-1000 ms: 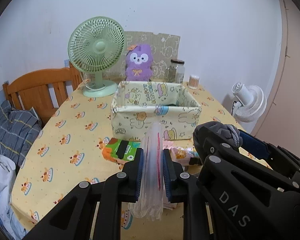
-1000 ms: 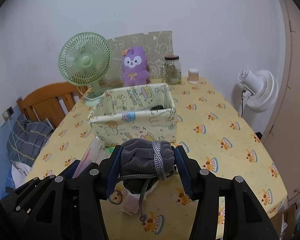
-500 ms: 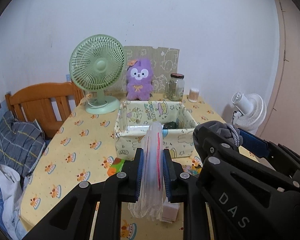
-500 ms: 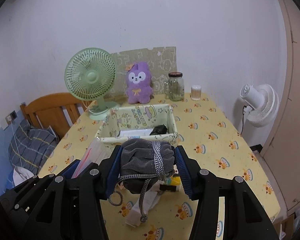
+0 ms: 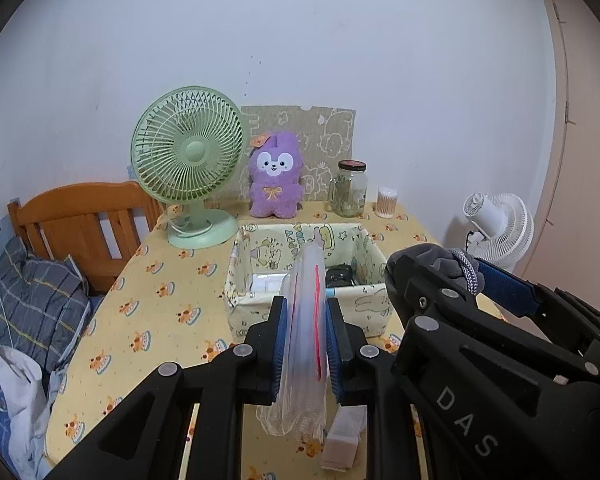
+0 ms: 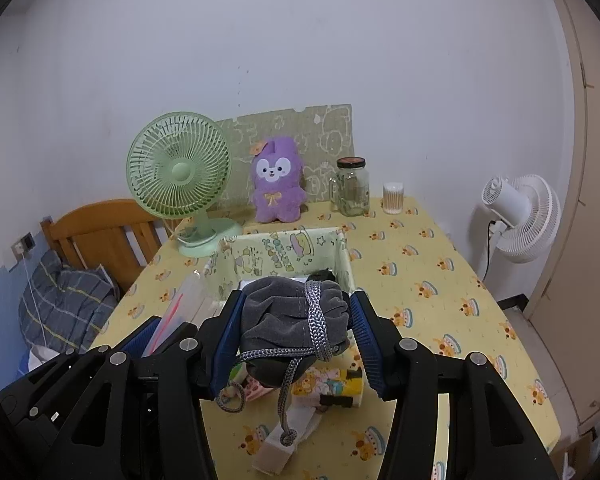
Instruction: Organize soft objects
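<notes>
I count two tongs, each gripping one soft thing: my left tongs (image 5: 306,344) are pinched nearly closed on a clear zip bag (image 5: 305,332) at lower centre, my right tongs (image 6: 296,336) partly closed around a grey drawstring pouch (image 6: 292,320), both above the one fabric bin (image 5: 240,280). The small packets (image 6: 324,384) beneath are half hidden and hard to identify. The desk (image 6: 420,280) wears yellow cloth; one green fan (image 5: 188,160) and one purple plush (image 5: 276,176) stand against the white wall.
</notes>
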